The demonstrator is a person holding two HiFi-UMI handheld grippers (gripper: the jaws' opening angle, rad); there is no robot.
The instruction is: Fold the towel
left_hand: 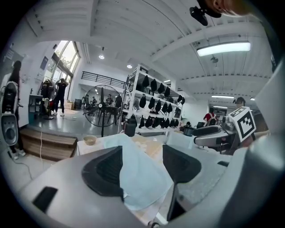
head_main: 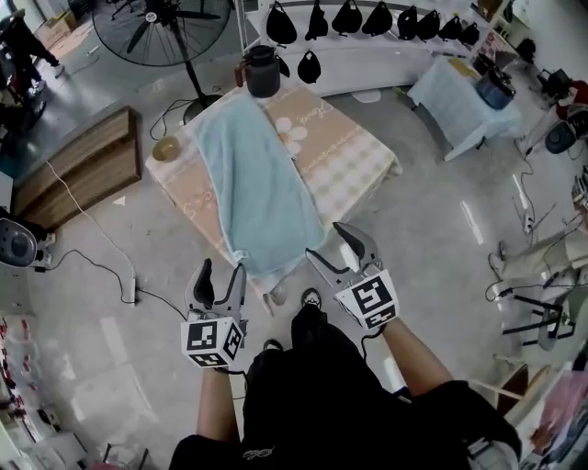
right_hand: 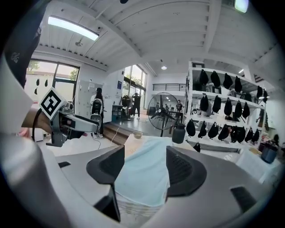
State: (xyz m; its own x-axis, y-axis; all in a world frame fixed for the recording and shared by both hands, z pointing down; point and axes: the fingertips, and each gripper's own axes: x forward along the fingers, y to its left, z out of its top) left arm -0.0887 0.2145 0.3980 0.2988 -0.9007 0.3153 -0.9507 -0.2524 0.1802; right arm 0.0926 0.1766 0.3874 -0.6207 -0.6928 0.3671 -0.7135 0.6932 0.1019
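A: Where did the towel (head_main: pixel 253 188) lie?
B: Spread along the worktop (head_main: pixel 354 151), its near end draped over the edge.
A: What held it?
B: Nothing. The left gripper (head_main: pixel 223 274) and right gripper (head_main: pixel 328 243) stood open and empty, near that end.

We stood on a glossy grey floor (head_main: pixel 432 229). Beyond the cloth-covered table (head_main: pixel 354 147) we saw a big pedestal fan (head_main: pixel 161 27), white shelving (head_main: pixel 386 57) hung with black bags (head_main: pixel 347 18), a low wooden platform (head_main: pixel 78 165), tall windows (left_hand: pixel 67 55) and lit ceiling strip lights (left_hand: pixel 225 48).
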